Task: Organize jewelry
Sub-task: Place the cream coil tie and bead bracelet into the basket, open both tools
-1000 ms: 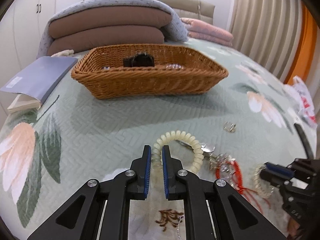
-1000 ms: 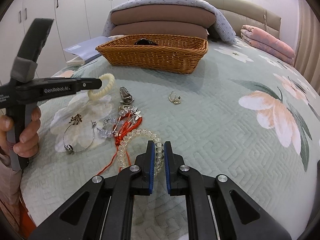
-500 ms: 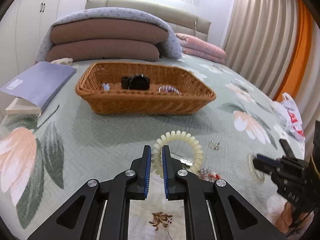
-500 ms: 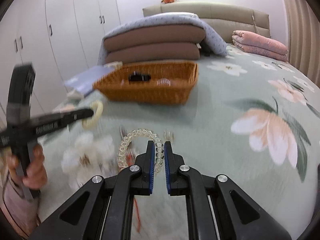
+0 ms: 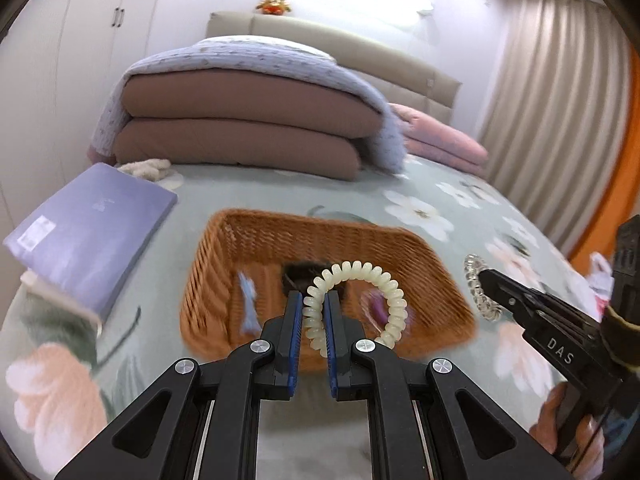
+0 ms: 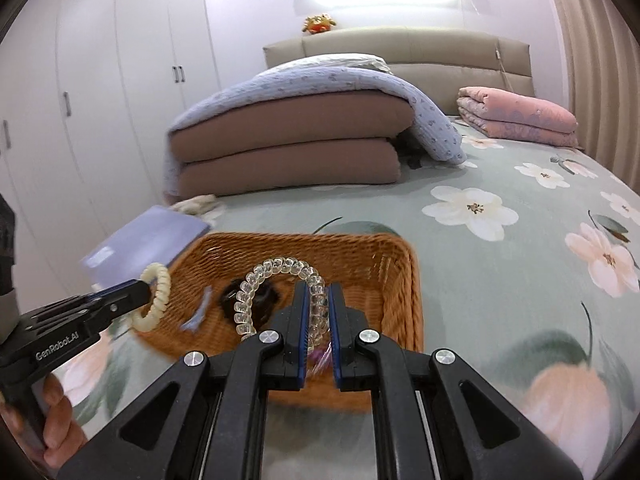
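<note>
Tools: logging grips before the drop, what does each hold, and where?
Left tool pinches the cream coil bracelet at its left side; right tool pinches the clear coil bracelet at its right side.

The basket (image 5: pixel 436 280) sits on the bed (image 6: pixel 500 280) at the lower centre of both frames. A book (image 5: pixel 96 236) lies to its left. Folded quilts (image 5: pixel 248 128) are stacked behind, with the headboard (image 6: pixel 400 46) at the upper centre beyond them.

Cream coil bracelet (image 5: pixel 357 301) & clear one (image 6: pixel 280 292) held above wicker basket (image 6: pixel 394 280).
</note>
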`<state>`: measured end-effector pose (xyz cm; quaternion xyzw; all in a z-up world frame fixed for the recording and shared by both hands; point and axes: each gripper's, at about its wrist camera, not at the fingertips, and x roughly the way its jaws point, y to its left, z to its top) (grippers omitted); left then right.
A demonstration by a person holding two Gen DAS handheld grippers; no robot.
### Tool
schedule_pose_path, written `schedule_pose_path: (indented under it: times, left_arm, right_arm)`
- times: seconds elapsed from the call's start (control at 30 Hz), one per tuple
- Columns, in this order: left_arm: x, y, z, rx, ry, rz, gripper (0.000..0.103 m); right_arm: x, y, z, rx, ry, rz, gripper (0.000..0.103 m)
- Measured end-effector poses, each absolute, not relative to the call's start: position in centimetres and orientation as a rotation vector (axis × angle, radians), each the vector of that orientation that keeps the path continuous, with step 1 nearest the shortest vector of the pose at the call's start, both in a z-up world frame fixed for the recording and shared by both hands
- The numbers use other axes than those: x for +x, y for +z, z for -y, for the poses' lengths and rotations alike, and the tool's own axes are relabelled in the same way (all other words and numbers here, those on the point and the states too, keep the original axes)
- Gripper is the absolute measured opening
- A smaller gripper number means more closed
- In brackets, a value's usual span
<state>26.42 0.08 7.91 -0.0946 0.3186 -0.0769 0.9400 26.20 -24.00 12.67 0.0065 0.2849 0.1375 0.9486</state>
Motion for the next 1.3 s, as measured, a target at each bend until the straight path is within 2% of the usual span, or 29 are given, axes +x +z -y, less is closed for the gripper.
schedule_pose_path:
  times: [0.27,0.77,1.03,1.13,1.2,1.27,1.3]
  left_arm:
    - [30.3,3.7,-1.7,-0.207,-0.1,-0.691,0.011]
    - [30.6,3.0,-0.4,-0.122,-0.079,-0.692,0.011]
    - [30.4,3.0,-1.0,-0.179,-0.119,-0.706,0.02]
    - [30.1,3.3,-1.1,-0.187,-0.124,-0.689,0.028]
    - [29.9,3.5,-1.1,-0.189,-0.122,-0.676,0.039]
    - [29.6,3.7,-1.2,-0.192,-0.121,-0.659,0.042]
    - [29.5,3.8,-1.2,-0.195,-0.122,-0.652,0.042]
  right_arm:
    - [29.9,7.5,23.3,-0.003,0.281,-0.674,0.011]
    - [30.0,6.5,23.4,0.028,0.331,-0.708,0.012]
    - [29.3,6.9,23.2,0.015,0.323,-0.676,0.013]
    - [28.9,7.4,23.5,0.022,0.315,-0.649,0.013]
    - [28.7,7.8,23.9,0.037,0.313,-0.628,0.019]
    - [28.4,8.2,24.3,0.051,0.306,-0.604,0.03]
    - [28.2,8.5,24.5,0.059,0.303,-0.589,0.031]
